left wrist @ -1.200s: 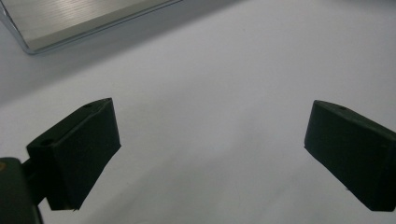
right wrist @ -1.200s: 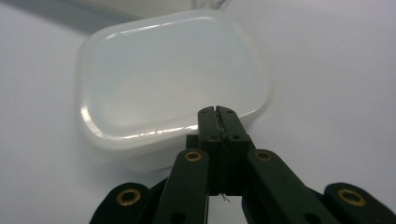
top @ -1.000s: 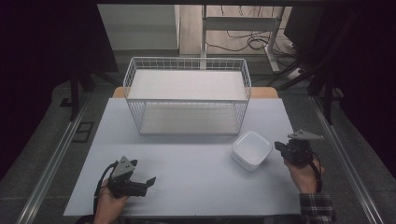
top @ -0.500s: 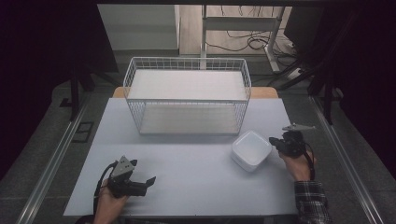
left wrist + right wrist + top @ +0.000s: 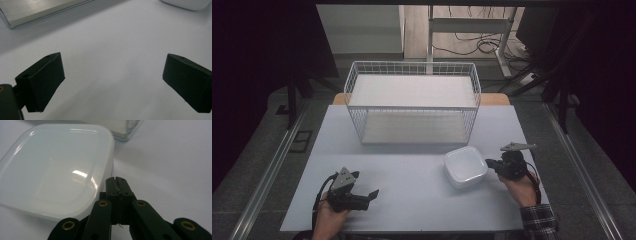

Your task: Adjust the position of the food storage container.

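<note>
Right gripper (image 5: 490,163) moved in, jaws closed, touching white container (image 5: 465,166) edge.

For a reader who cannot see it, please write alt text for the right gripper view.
The right gripper, its black jaws pressed shut, points at the rim of a white square plastic container on a pale table. A corner of a wire basket shows behind.

Our left gripper (image 5: 371,194) sits low near the desk's (image 5: 412,200) front edge, held in our left hand (image 5: 329,217), its jaws spread wide apart. Our right gripper (image 5: 488,163) is at the desk's right side, jaws pressed together, wrist (image 5: 532,200) angled inward.
</note>
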`<state>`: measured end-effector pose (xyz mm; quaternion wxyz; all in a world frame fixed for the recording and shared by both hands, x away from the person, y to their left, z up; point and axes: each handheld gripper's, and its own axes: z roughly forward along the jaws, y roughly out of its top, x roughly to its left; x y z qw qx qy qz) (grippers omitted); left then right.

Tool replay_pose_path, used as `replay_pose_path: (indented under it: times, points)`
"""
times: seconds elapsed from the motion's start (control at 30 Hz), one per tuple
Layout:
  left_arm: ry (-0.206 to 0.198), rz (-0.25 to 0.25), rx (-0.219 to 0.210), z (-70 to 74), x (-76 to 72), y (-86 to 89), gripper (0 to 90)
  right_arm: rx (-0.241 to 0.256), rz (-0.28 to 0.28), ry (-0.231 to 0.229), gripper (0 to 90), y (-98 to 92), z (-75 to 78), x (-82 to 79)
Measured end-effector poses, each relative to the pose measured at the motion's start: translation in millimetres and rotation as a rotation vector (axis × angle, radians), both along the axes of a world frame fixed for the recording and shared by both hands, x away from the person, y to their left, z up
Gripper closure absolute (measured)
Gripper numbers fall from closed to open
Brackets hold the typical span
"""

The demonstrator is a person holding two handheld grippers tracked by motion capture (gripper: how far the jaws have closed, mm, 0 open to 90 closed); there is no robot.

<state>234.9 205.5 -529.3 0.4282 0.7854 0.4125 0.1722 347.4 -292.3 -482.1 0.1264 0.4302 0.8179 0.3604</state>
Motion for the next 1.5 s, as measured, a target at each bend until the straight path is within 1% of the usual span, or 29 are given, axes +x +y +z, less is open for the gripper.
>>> replay_pose_path:
  times: [0.1, 0.33, 0.4, 0.43, 0.47, 0.53, 0.57, 0.6, 0.63, 0.67, 0.7, 0.8, 0.93, 1.07, 1.1, 1.13, 1.2, 1.23, 1.27, 1.33, 1.37, 1.43, 1.5]
  points:
    - [0.000, -0.003, 0.001, 0.0, -0.1, -0.5, 3.5, -0.007, 0.036, 0.007, 88.6, 12.6, -0.3, -5.2]
    - [0.005, -0.004, -0.019, 0.2, 0.5, 0.4, 3.5, -0.013, 0.120, 0.008, 88.6, 40.9, -1.4, -11.2]
    - [0.008, -0.006, -0.019, 0.0, 0.7, -0.1, 3.5, -0.013, 0.153, 0.004, 88.5, 55.3, -1.6, -14.3]
    - [0.008, -0.006, -0.019, 0.0, 0.7, -0.1, 3.5, -0.013, 0.153, 0.004, 88.5, 55.3, -1.6, -14.3]
    - [0.009, -0.007, -0.017, -0.1, 0.8, -0.4, 3.5, -0.013, 0.165, -0.003, 88.6, 64.0, -2.1, -15.6]
    - [0.009, -0.008, -0.016, -0.2, 0.8, -0.7, 3.6, -0.015, 0.172, -0.002, 88.6, 67.0, -2.2, -16.1]
    - [0.010, -0.009, -0.019, -0.1, 0.8, -0.6, 3.5, -0.013, 0.183, -0.003, 88.6, 71.2, -2.5, -16.8]
    - [0.010, -0.009, -0.021, 0.0, 0.9, -0.5, 3.6, -0.009, 0.203, 0.000, 88.6, 79.6, -3.0, -18.8]
    - [0.010, -0.009, -0.021, -0.1, 0.9, -0.4, 3.6, -0.009, 0.203, 0.000, 88.6, 79.6, -3.0, -18.8]
    - [0.012, -0.009, -0.023, -0.2, 1.0, -0.2, 3.6, -0.008, 0.220, -0.005, 88.6, 87.4, -3.8, -20.7]
    - [0.012, -0.009, -0.023, -0.2, 1.0, -0.2, 3.6, -0.008, 0.220, -0.005, 88.6, 87.4, -3.8, -20.7]
    - [0.013, -0.012, -0.022, -0.2, 1.2, -0.5, 3.6, 0.001, 0.246, -0.006, 88.5, 100.3, -4.9, -23.3]
    - [0.014, -0.013, -0.023, -0.5, 1.5, -0.6, 3.7, 0.004, 0.263, -0.007, 88.5, 107.1, -5.9, -25.0]
    - [0.015, -0.018, -0.021, -0.5, 1.6, -1.2, 3.7, 0.009, 0.261, -0.011, 88.5, 111.6, -7.4, -24.4]
    - [0.016, -0.019, -0.022, -0.6, 1.5, -1.3, 3.7, 0.005, 0.255, -0.025, 88.5, 112.8, -8.6, -23.7]
    - [0.017, -0.021, -0.025, -0.5, 1.3, -1.4, 3.7, 0.005, 0.255, -0.025, 88.5, 112.8, -8.6, -23.7]
    - [0.017, -0.025, -0.030, -0.3, 1.1, -1.5, 3.8, -0.010, 0.244, -0.048, 88.5, 111.0, -7.1, -24.6]
    - [0.018, -0.029, -0.034, 0.0, 0.8, -1.4, 3.8, -0.023, 0.233, -0.069, 88.3, 108.9, -5.7, -25.6]
    - [0.019, -0.032, -0.038, 0.1, 0.6, -1.4, 4.0, -0.022, 0.223, -0.086, 87.5, 104.3, -3.8, -26.7]
    - [0.020, -0.035, -0.042, 0.2, 0.4, -1.5, 4.0, -0.006, 0.212, -0.093, 84.0, 96.8, -1.8, -29.3]
    - [0.020, -0.036, -0.046, 0.3, 0.2, -1.8, 4.1, -0.001, 0.207, -0.101, 80.5, 92.6, -1.1, -31.7]
    - [0.023, -0.041, -0.048, 0.3, 0.2, -1.8, 4.2, 0.010, 0.203, -0.120, 72.4, 85.0, 0.7, -37.0]
    - [0.024, -0.045, -0.050, 0.4, 0.1, -2.2, 4.2, 0.024, 0.207, -0.150, 60.8, 77.7, 3.3, -41.7]
